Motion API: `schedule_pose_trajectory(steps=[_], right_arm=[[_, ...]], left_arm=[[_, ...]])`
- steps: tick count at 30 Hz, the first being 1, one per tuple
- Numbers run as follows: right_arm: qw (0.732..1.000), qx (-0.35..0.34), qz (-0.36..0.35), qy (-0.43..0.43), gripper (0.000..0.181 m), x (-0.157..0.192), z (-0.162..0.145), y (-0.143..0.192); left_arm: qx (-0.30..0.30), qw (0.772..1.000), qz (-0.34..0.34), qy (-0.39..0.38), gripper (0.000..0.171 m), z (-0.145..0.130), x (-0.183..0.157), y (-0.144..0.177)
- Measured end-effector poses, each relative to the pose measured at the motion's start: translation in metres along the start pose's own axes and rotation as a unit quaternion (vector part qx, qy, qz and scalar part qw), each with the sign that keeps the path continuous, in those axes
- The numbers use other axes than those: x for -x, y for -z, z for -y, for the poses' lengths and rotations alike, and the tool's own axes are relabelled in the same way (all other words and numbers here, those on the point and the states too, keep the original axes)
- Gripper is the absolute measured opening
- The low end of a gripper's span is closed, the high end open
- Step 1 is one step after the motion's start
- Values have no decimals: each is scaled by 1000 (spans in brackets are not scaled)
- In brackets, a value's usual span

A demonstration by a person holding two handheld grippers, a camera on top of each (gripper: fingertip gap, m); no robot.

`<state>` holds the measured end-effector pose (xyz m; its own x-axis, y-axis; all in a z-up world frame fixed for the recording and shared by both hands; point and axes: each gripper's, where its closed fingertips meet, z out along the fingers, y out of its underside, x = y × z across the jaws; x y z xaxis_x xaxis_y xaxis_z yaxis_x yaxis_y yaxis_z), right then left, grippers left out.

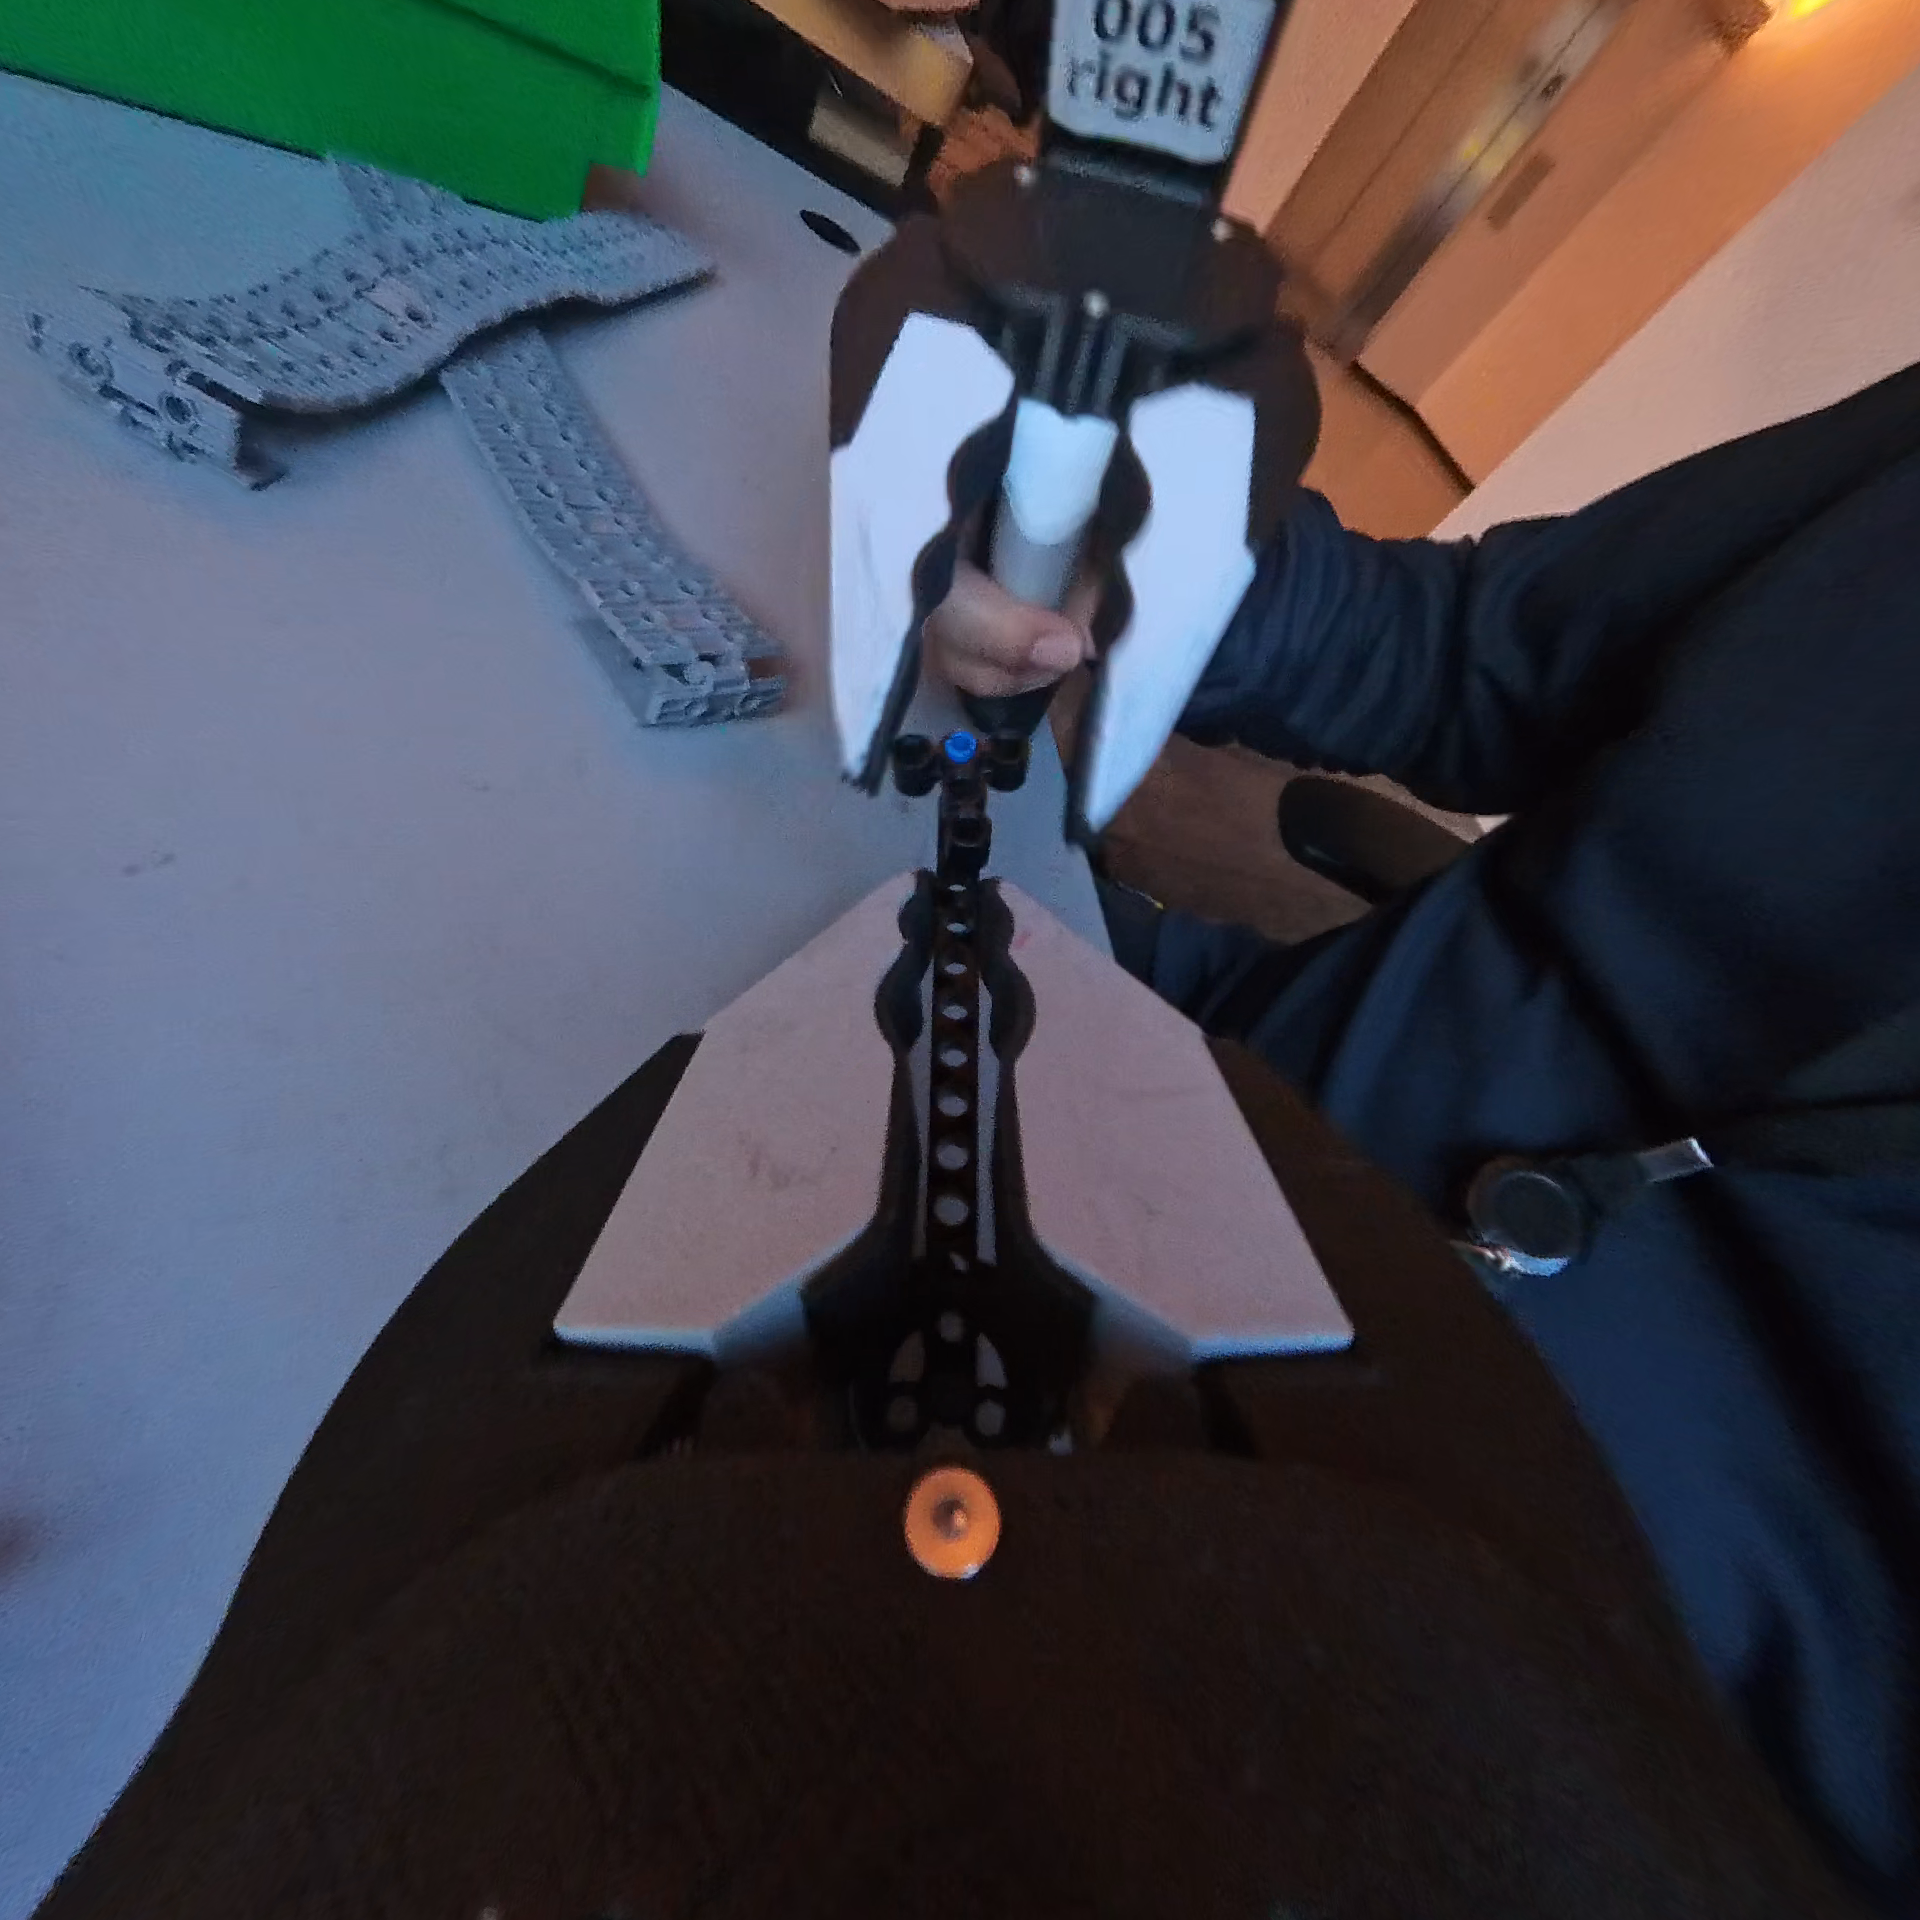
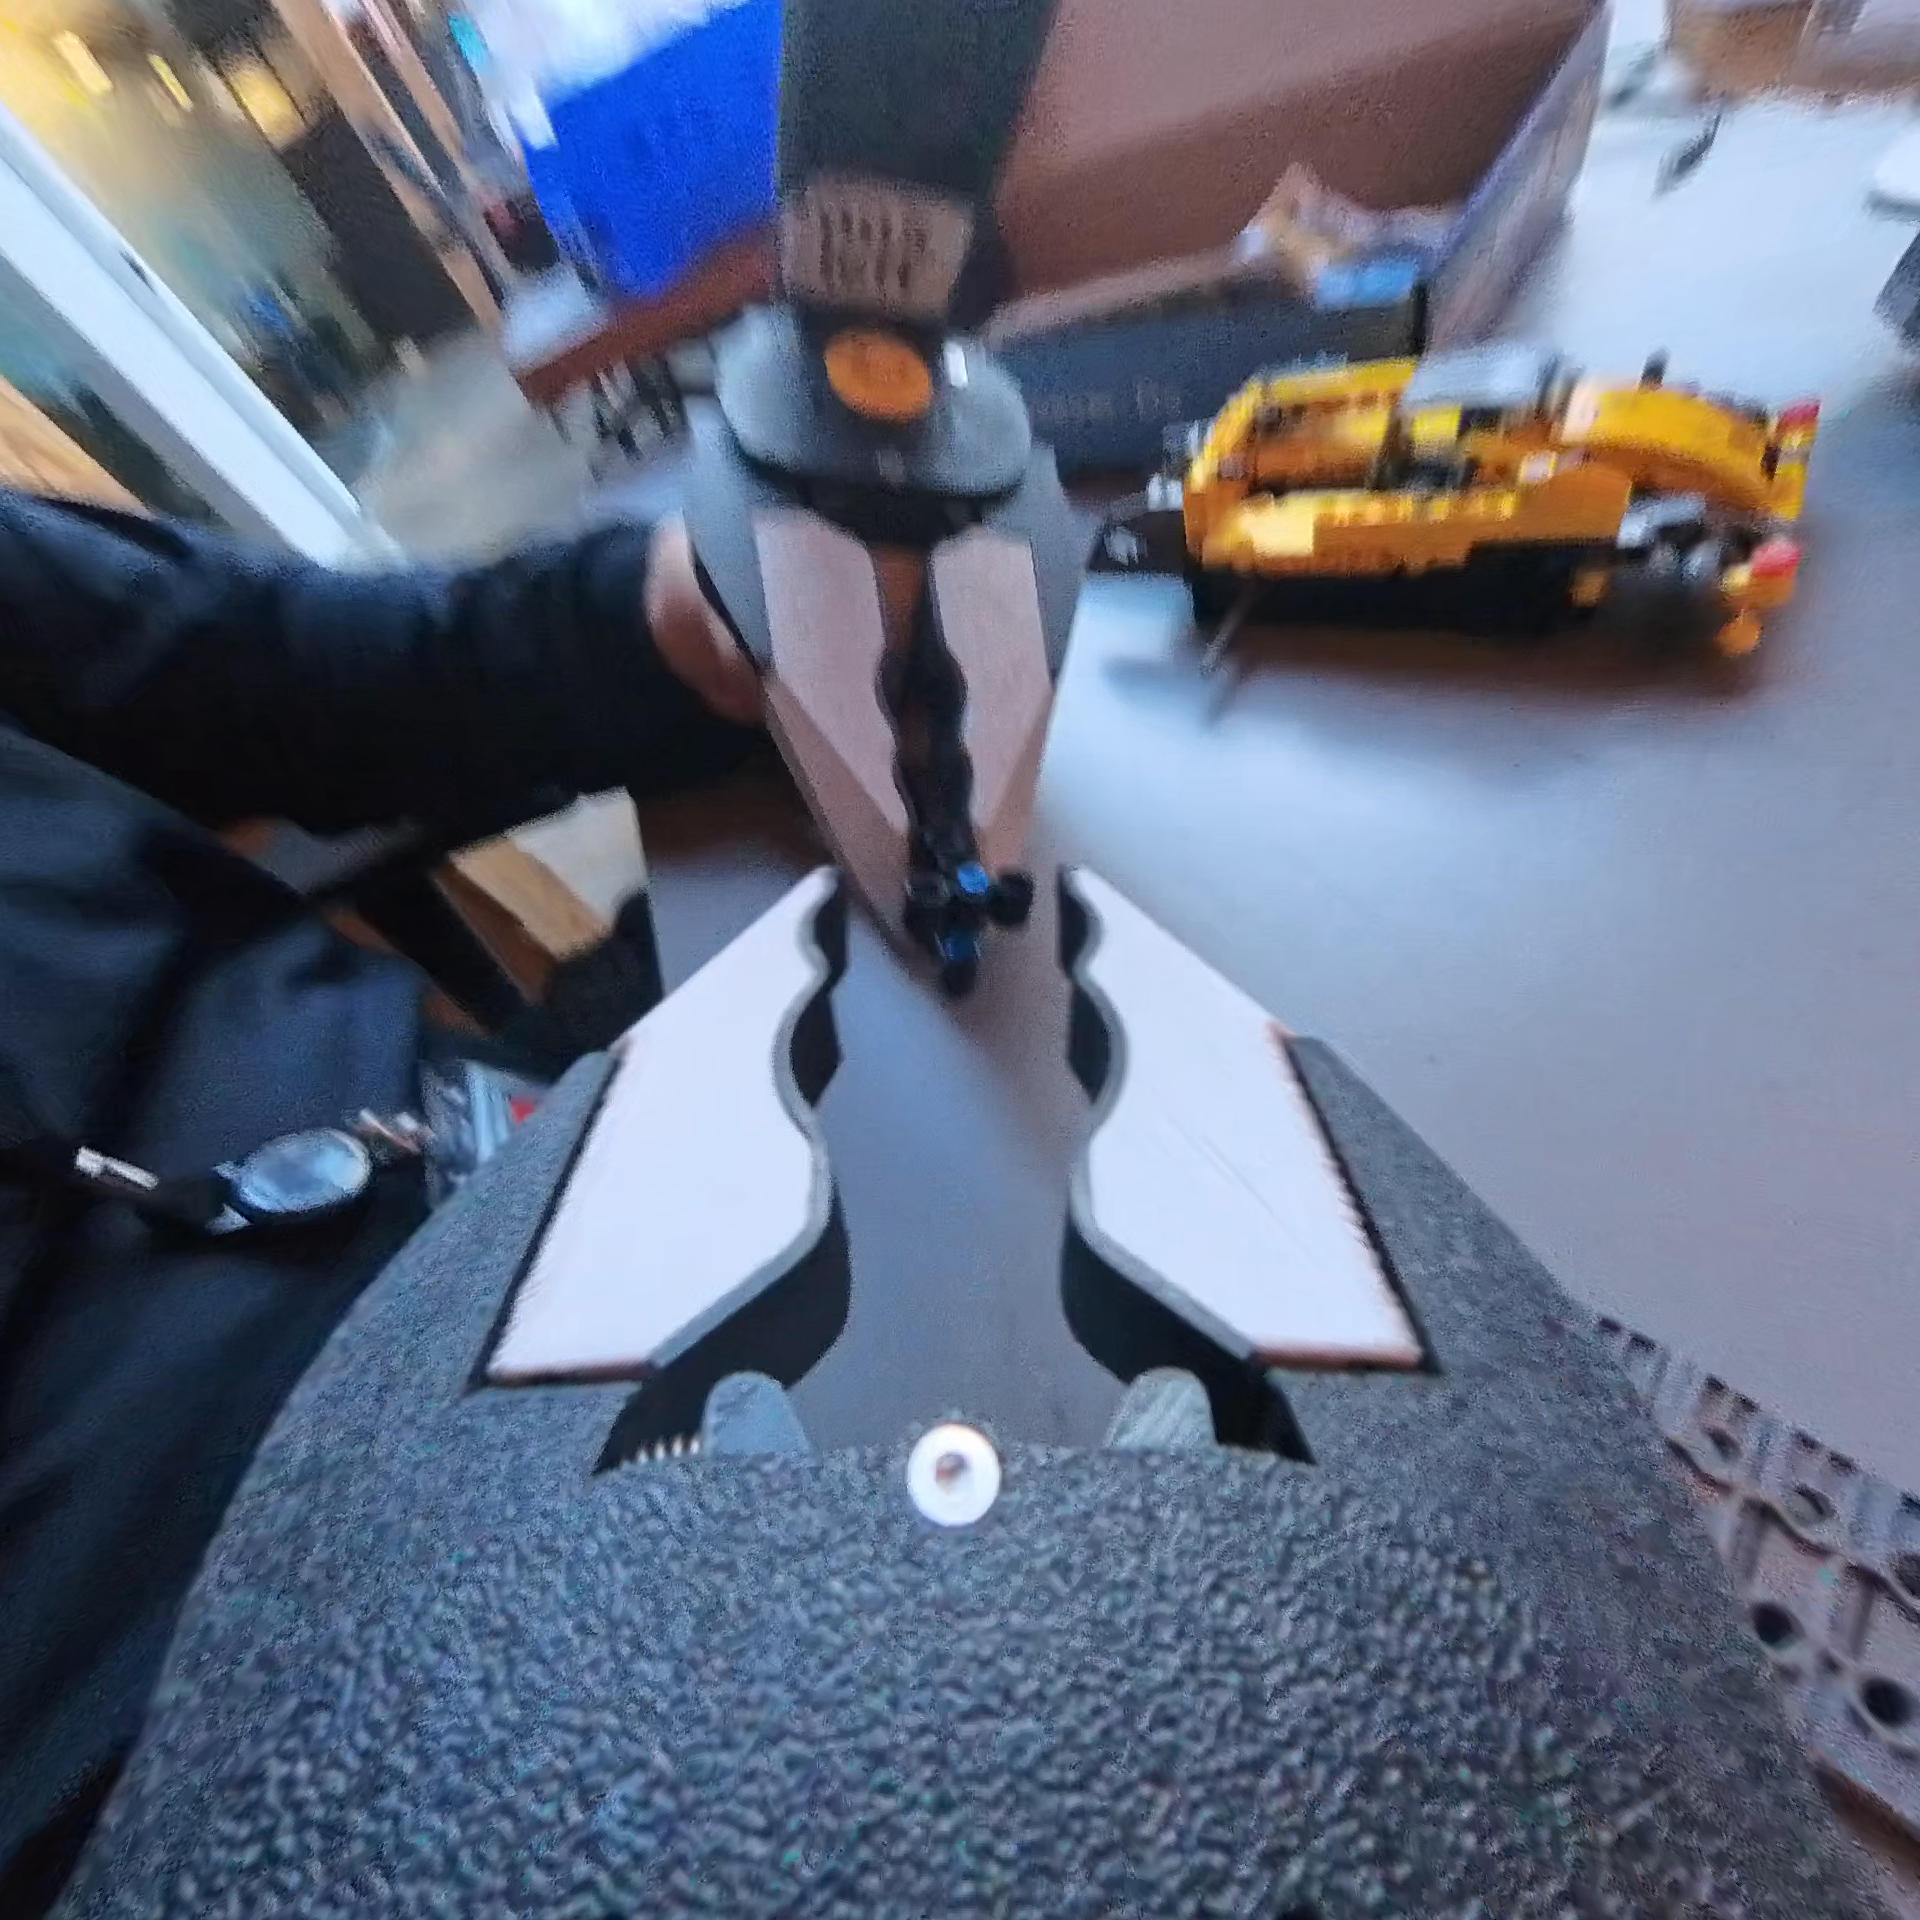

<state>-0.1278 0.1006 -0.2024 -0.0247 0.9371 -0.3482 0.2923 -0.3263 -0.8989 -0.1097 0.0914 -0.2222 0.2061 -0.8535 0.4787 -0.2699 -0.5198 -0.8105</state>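
Two tools face each other tip to tip above the pale grey desk. Pressed together, the left tool pinches a long black perforated plastic beam lengthwise, whose far end carries a black cross-piece with a blue pin. Spread wide, the right tool holds nothing, its tips flanking that cross-piece without touching it. Grey studded brick plates lie on the desk beside a green box, well away. A yellow brick-built construction vehicle stands on the desk, apart from both tools.
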Motion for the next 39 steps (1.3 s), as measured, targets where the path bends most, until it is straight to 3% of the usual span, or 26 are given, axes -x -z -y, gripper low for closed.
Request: schedule_pose_trajectory(steps=[2,4,5,8,15,17,22,26,28,33,39], right_arm=[[999,-28,19,-24,8,1,7,2],[997,-42,41,-39,2,5,11,2],[997,-50,46,-35,3,8,14,2],[997,-68,23,-14,38,3,24,10],[999,-30,11,7,31,1,16,1],[999,-43,31,-4,22,5,20,0],[992,-85,62,-70,20,7,24,-6],[991,-105,18,-76,15,-5,28,-7],[992,-99,3,-80,14,-8,26,-10],[987,-119,-64,-83,12,-27,31,-10],[965,-200,-115,-126,8,-48,50,-14]], left_arm=[[-12,1000,-4,-27,5,4,-6,-1],[-20,999,5,-44,5,6,-7,-1],[-29,999,9,-43,5,8,-7,0],[-73,997,2,-30,5,19,-6,9],[-108,994,-35,3,6,26,-11,12],[-115,992,-45,5,6,28,-14,13],[-106,993,-41,12,6,26,-13,10],[-115,992,-48,26,18,28,-14,7],[-95,995,-1,21,7,24,-3,3],[-95,991,89,-7,8,28,15,3],[-99,972,202,-63,9,42,40,15]])
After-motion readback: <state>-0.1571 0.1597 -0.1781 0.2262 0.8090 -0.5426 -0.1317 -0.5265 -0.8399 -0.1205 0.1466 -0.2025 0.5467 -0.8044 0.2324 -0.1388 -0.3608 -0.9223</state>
